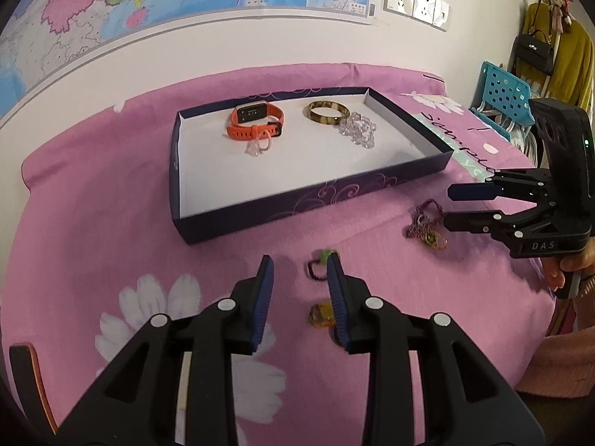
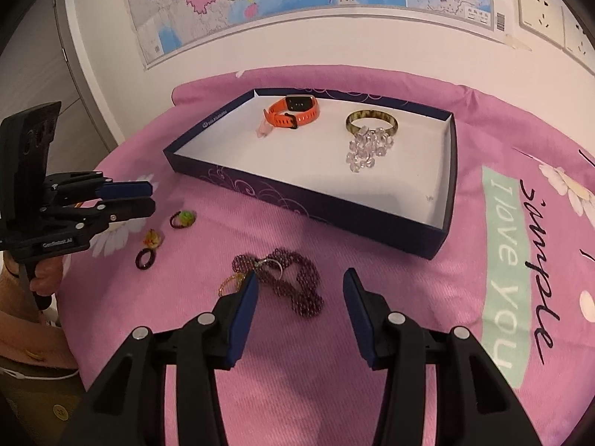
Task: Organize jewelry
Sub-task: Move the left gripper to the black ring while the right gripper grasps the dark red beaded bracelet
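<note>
A dark blue box tray (image 1: 308,200) (image 2: 327,208) holds an orange watch (image 1: 254,120) (image 2: 293,111), a clear pink ring (image 1: 258,146), a tortoiseshell bangle (image 1: 327,111) (image 2: 372,120) and a clear bead bracelet (image 1: 357,130) (image 2: 368,146). On the pink cloth lie a purple bead necklace (image 2: 297,282) (image 1: 424,223), a green-topped ring (image 1: 321,264) (image 2: 183,219), an amber ring (image 1: 320,314) (image 2: 153,238) and a dark ring (image 2: 144,258). My left gripper (image 1: 301,297) (image 2: 148,199) is open over the small rings. My right gripper (image 2: 301,308) (image 1: 452,206) is open just above the necklace.
A map and wall sockets (image 1: 416,0) are on the wall behind. A blue plastic chair (image 1: 502,93) and hanging clothes stand at the right. The cloth drops off at the table's rounded edges.
</note>
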The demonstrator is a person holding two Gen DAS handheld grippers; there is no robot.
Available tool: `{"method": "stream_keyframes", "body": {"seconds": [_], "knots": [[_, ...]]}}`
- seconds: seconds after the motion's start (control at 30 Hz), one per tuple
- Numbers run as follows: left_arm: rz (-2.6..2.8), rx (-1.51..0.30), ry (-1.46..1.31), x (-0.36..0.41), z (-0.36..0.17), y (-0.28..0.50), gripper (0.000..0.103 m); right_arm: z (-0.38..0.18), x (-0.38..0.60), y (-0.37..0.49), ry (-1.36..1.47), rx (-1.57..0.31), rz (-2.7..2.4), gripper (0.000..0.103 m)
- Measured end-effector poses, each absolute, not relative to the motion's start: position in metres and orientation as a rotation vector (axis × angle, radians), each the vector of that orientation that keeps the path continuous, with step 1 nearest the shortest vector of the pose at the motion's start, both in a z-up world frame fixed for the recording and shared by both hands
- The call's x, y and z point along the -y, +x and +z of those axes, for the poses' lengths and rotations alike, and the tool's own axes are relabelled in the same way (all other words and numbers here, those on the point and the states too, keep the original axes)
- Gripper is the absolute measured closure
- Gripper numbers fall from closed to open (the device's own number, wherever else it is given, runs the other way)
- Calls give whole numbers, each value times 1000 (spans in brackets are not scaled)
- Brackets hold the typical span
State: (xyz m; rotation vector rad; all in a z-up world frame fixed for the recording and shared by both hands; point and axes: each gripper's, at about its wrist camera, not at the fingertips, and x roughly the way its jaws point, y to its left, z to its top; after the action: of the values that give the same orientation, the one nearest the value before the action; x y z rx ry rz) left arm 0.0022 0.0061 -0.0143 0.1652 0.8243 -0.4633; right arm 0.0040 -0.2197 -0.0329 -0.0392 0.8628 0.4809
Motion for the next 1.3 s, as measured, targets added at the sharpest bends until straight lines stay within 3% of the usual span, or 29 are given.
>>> {"method": "stream_keyframes", "body": {"seconds": [0.3,0.5,0.57,0.67,1.3], "knots": [[-463,-844,141,-13,-23,-10,71,-41,208,6,-114,-874,455,59],[-460,-843,129,-16,-24,-13,71,-41,203,8,-147,-867,455,75],[-461,-842,127,-16,-24,-15,71,-41,203,8,-144,-868,458,87],[-468,-845,128,-16,-24,-16,71,-40,203,8,-141,-871,468,91],[-500,-866,151,-10,-33,-29,71,-14,209,3,-37,-802,516,93]]}}
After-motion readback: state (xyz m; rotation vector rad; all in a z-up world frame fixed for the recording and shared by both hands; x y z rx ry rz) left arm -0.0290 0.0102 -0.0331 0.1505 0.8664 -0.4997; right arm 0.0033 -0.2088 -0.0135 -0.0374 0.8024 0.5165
